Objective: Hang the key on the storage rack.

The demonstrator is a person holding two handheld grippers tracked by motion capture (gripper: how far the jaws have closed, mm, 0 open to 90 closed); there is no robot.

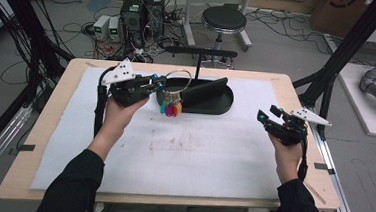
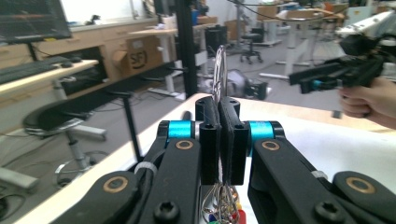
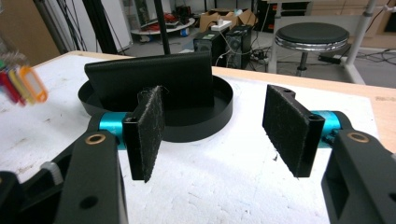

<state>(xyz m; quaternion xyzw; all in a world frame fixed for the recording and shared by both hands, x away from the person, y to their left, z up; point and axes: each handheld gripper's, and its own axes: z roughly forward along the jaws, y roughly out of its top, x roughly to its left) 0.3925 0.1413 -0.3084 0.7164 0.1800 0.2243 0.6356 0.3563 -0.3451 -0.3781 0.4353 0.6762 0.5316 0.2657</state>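
Note:
My left gripper (image 1: 160,85) (image 2: 219,112) is shut on a large metal key ring (image 1: 178,79) (image 2: 219,70), which it holds upright above the left end of a black oval tray (image 1: 223,107). Several coloured key tags (image 1: 170,108) (image 2: 232,215) hang from the ring. A flat black case (image 1: 204,90) (image 3: 149,79) leans on edge inside the tray (image 3: 196,128). My right gripper (image 1: 268,113) (image 3: 217,126) is open and holds nothing, hovering over the white mat to the right of the tray. In the right gripper view the tags (image 3: 23,81) appear blurred at the far left.
A thin black post with a crossbar (image 1: 200,51) rises behind the tray. A white mat (image 1: 182,156) covers most of the wooden table (image 1: 297,93). Beyond the far edge stand a stool (image 1: 224,19), computers and cables on the floor.

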